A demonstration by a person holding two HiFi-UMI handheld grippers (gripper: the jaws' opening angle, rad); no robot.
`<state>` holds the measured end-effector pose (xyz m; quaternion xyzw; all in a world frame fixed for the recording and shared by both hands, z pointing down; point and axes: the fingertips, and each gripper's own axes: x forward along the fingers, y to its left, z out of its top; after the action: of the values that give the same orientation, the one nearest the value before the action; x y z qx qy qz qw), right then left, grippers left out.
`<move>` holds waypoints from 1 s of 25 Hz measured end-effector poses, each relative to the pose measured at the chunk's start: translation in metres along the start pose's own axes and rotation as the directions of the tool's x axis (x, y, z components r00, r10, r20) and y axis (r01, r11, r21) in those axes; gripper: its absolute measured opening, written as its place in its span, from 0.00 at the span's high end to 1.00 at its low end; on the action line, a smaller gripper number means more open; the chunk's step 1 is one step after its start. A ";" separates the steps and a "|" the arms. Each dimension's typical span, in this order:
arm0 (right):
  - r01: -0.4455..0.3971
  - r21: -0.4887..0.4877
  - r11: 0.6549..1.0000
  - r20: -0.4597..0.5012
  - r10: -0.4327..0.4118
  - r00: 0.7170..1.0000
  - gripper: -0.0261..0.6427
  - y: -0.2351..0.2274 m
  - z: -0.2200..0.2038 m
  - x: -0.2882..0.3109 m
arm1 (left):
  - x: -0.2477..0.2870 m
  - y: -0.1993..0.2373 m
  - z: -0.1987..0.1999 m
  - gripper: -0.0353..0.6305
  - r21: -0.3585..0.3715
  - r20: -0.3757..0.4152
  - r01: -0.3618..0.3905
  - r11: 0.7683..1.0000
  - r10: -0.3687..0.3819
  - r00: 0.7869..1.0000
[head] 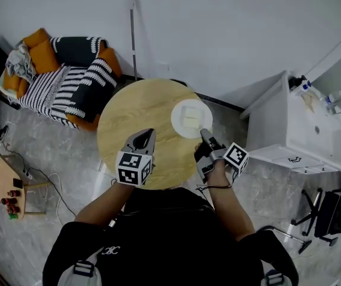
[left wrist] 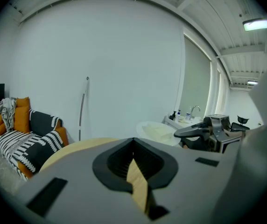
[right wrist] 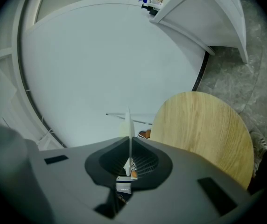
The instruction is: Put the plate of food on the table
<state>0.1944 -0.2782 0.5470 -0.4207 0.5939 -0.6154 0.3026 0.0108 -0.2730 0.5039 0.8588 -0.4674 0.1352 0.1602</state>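
A white plate (head: 191,119) with pale food slices is over the right part of the round wooden table (head: 132,109). My right gripper (head: 204,134) is shut on its near rim. In the right gripper view the plate (right wrist: 129,122) shows edge-on between the jaws of the right gripper (right wrist: 130,146), beside the table (right wrist: 203,125). I cannot tell whether the plate touches the tabletop. My left gripper (head: 148,137) hovers over the table's near side, shut and holding nothing. The left gripper view shows the left gripper (left wrist: 134,164), the plate (left wrist: 159,132) and the right gripper (left wrist: 203,132).
An orange sofa (head: 63,76) with striped cushions stands at the far left. A white sink cabinet (head: 295,124) is to the right, with a black office chair (head: 331,210) near it. A small side table (head: 3,180) is at the left edge. A thin pole (head: 133,28) leans on the wall.
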 end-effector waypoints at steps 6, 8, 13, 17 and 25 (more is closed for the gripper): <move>-0.022 -0.038 0.999 -0.007 0.022 1.000 0.93 0.004 -0.007 0.010 | 0.003 0.011 -0.002 0.94 -0.004 -0.015 0.009 1.000 -0.009 1.000; -0.022 -0.044 0.999 -0.012 0.021 1.000 0.93 0.001 -0.010 0.012 | 0.003 0.013 -0.001 0.94 -0.011 -0.007 0.014 1.000 -0.014 1.000; 0.027 -0.030 0.999 -0.016 -0.027 0.999 0.93 -0.023 -0.012 0.014 | 0.003 0.015 0.000 0.94 -0.009 0.017 0.026 1.000 -0.026 1.000; 0.036 -0.064 0.997 -0.052 -0.039 0.998 0.93 -0.042 -0.018 0.020 | 0.006 0.023 -0.003 0.94 -0.015 0.008 0.025 1.000 -0.025 1.000; -0.006 -0.040 0.999 -0.116 0.002 0.993 0.93 -0.085 -0.031 0.027 | 0.004 0.030 -0.007 0.94 -0.013 -0.019 0.034 0.999 -0.034 0.999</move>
<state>0.1655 -0.2781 0.6365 -0.3892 0.6235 -0.6261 0.2605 -0.0131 -0.2884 0.5165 0.8644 -0.4518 0.1379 0.1723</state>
